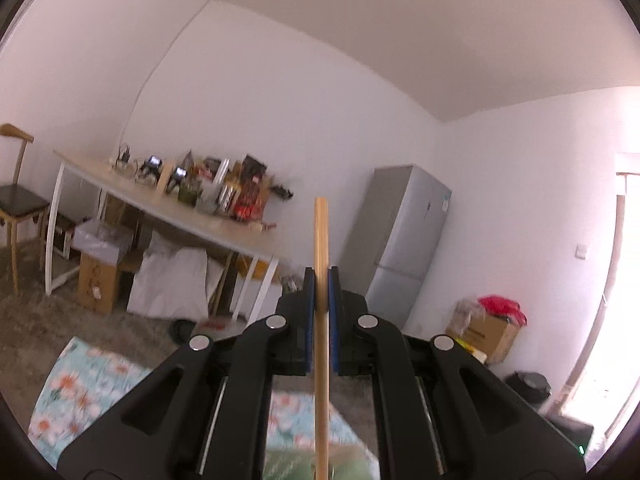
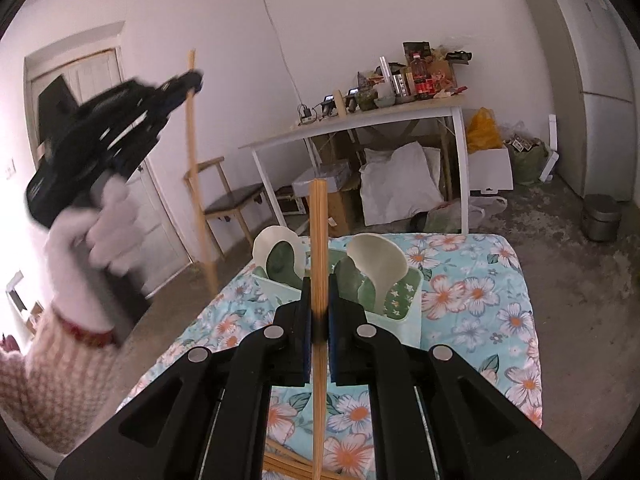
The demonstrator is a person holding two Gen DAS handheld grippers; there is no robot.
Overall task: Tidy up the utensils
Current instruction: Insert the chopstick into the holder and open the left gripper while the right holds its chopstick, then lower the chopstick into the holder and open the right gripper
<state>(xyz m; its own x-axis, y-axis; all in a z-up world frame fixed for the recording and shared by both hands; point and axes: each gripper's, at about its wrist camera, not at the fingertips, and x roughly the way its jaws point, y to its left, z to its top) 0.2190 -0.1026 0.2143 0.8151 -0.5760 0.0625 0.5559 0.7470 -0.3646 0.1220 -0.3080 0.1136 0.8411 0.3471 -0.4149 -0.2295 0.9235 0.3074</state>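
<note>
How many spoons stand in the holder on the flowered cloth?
2: one spoon at the holder's left side, another spoon at its right. More may be hidden behind the fingers.

My left tongs (image 2: 192, 80) and the gloved hand (image 2: 100, 216) behind them are smeared by motion in the right wrist view; the chopstick (image 1: 321, 320) they hold runs off the bottom edge in the left wrist view; the second chopstick (image 2: 319, 300) does likewise; items on the far table (image 1: 168, 208) are too blurred to identify; the holder (image 2: 404, 320) is partly hidden behind my right tongs (image 2: 319, 320).
</note>
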